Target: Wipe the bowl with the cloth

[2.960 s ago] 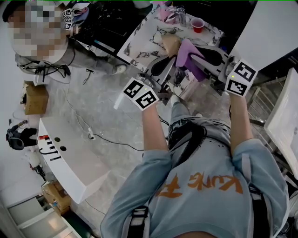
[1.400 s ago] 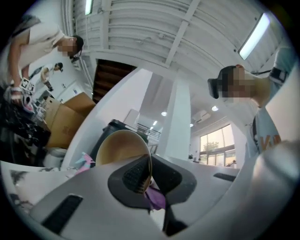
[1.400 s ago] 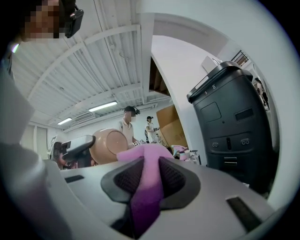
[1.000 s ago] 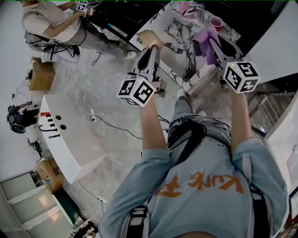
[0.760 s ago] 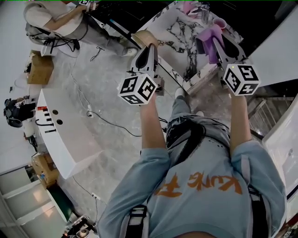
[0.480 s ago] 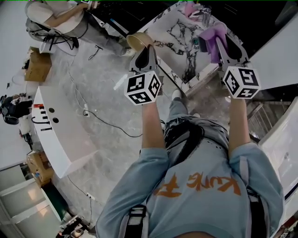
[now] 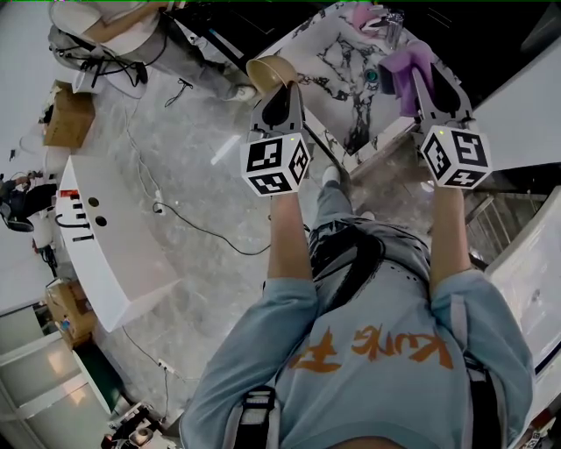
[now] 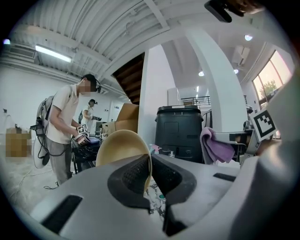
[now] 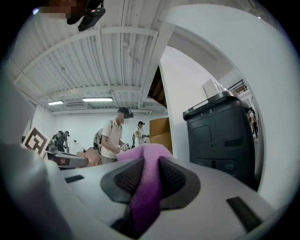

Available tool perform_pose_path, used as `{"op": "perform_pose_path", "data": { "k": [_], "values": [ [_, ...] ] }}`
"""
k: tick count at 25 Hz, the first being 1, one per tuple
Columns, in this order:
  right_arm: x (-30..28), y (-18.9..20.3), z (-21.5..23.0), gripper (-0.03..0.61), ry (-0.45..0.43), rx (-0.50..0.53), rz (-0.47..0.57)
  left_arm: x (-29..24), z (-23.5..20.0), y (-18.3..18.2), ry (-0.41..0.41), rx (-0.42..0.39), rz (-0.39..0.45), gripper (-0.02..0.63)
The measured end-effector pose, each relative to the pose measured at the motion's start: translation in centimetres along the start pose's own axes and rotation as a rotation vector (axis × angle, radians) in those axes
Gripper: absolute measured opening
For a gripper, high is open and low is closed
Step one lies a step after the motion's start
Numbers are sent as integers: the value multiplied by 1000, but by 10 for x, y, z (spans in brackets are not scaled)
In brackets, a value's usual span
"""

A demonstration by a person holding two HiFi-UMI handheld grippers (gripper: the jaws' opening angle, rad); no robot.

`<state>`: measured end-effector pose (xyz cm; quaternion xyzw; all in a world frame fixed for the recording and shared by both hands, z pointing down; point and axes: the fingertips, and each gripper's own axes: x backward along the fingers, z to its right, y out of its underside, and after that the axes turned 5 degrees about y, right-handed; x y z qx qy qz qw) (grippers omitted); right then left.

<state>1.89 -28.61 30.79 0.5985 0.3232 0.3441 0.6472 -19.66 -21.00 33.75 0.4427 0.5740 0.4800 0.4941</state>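
My left gripper (image 7: 279,92) is shut on the rim of a tan bowl (image 7: 267,69), held up in the air left of the marble table (image 7: 337,66). In the left gripper view the bowl (image 8: 121,146) stands on edge between the jaws, its rim pinched at the left gripper (image 8: 148,176). My right gripper (image 7: 421,77) is shut on a purple cloth (image 7: 401,66), raised over the table's right part. In the right gripper view the cloth (image 9: 144,180) bulges up between the pads of the right gripper (image 9: 146,180). Bowl and cloth are apart.
The marble table carries a pink item (image 7: 361,15) and a small teal object (image 7: 373,76) at its far side. A person (image 7: 114,19) stands at the upper left. A white bench (image 7: 105,250) lies on the floor at left, with cables (image 7: 188,228) trailing beside it. A black bin (image 8: 180,129) stands ahead.
Both grippers have risen and swung further from my body, carrying bowl and cloth. The bowl has moved up beside the table's left edge; the cloth has moved to the right.
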Motion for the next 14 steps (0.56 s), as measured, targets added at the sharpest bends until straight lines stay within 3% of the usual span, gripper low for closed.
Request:
{"op": "perform_pose_path", "data": {
  "k": [14],
  "values": [
    [11, -5, 20, 110, 40, 59, -14, -22, 19, 5, 55, 31, 14, 31]
  ]
}}
